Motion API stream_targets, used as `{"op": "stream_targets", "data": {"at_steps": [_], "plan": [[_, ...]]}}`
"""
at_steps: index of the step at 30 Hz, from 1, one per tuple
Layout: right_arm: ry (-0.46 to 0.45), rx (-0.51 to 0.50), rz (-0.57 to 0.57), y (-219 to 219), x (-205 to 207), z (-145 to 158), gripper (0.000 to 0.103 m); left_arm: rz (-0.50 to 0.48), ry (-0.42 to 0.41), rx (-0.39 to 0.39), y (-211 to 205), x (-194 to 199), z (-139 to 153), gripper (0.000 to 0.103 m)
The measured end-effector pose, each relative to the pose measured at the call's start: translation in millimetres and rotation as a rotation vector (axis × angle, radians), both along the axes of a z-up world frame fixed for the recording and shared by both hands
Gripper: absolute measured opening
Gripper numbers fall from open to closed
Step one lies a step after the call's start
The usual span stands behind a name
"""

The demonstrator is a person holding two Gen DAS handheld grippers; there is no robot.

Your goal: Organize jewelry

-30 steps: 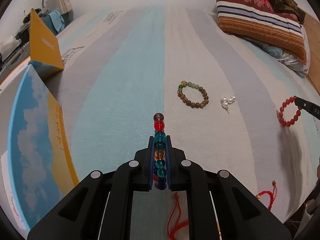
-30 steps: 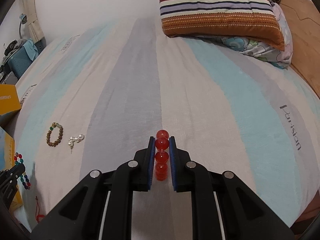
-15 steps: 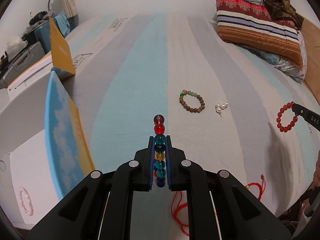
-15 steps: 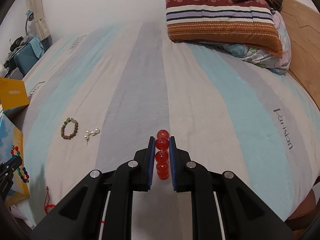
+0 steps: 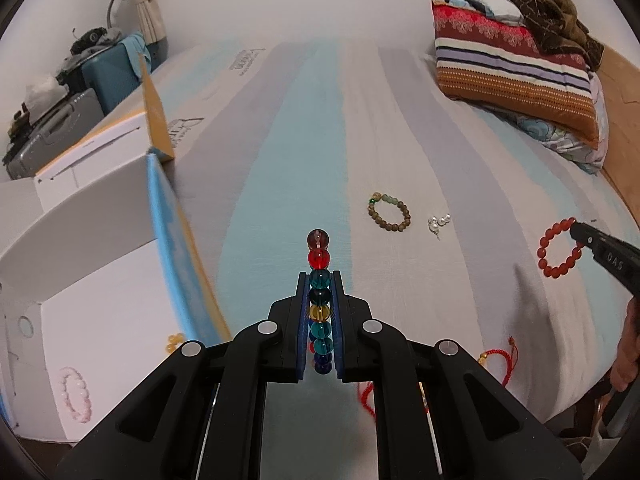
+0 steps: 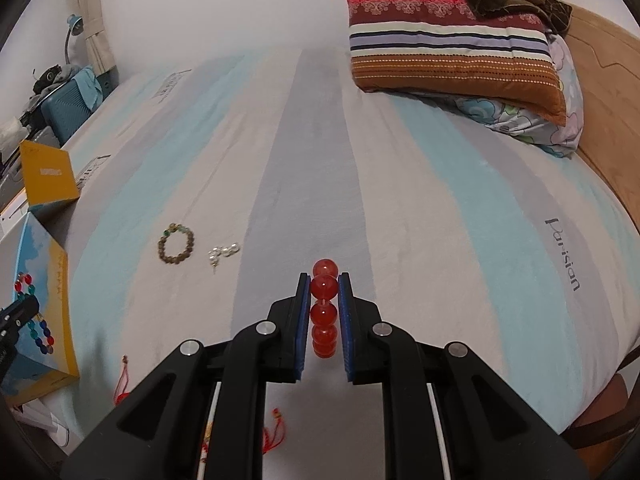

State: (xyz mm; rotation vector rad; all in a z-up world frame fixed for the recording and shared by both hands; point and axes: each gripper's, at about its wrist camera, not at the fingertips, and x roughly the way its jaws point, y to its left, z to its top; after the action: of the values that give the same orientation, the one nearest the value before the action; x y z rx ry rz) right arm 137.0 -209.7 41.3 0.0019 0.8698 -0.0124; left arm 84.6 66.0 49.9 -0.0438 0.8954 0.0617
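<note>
Left gripper (image 5: 319,280): pads pressed onto the multicoloured bead bracelet (image 5: 320,300), which stands edge-on between the fingers with its red and brownish beads sticking out past the tips, above the striped bedspread (image 5: 304,128).
Right gripper (image 6: 324,282): clamped on the red bead bracelet (image 6: 324,312), one bead poking beyond the fingertips; in the left wrist view the loop hangs off the tips over the bed's right side.
White box (image 5: 104,312): open at the left bed edge, its sky-print lid (image 5: 176,240) standing up; a pink bead bracelet (image 5: 76,394) lies inside, and what may be amber beads (image 5: 175,342), partly hidden by the lid.
Wooden bead bracelet (image 5: 389,212): flat on the bedspread, mid-bed.
Pearl piece (image 5: 439,222): just beside the wooden bracelet, not touching.
Red cord bracelets (image 5: 498,360): at the near bed edge, partly behind the gripper.
Striped pillow (image 6: 452,56): far right, on a floral one.
</note>
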Motion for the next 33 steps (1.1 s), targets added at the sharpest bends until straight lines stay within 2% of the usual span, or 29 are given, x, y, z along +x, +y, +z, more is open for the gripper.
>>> {"op": "stream_targets", "data": {"at_steps": [12,15,26,33], "plan": [[-0.008,0.071,0.004,42,-16,25,0.013,0.029,-0.051,-0.041,35,-27,31,0.009],[-0.009,0.059,0.019,56,-18,30,0.013,0.032,-0.067,-0.045,41,-31,40,0.009],[-0.075,0.039,0.111,100,-23,67,0.013,0.093,-0.092,-0.046,75,-42,59,0.009],[-0.069,0.028,0.193,139,-15,70,0.013,0.166,-0.086,-0.025,105,-55,65,0.009]]}}
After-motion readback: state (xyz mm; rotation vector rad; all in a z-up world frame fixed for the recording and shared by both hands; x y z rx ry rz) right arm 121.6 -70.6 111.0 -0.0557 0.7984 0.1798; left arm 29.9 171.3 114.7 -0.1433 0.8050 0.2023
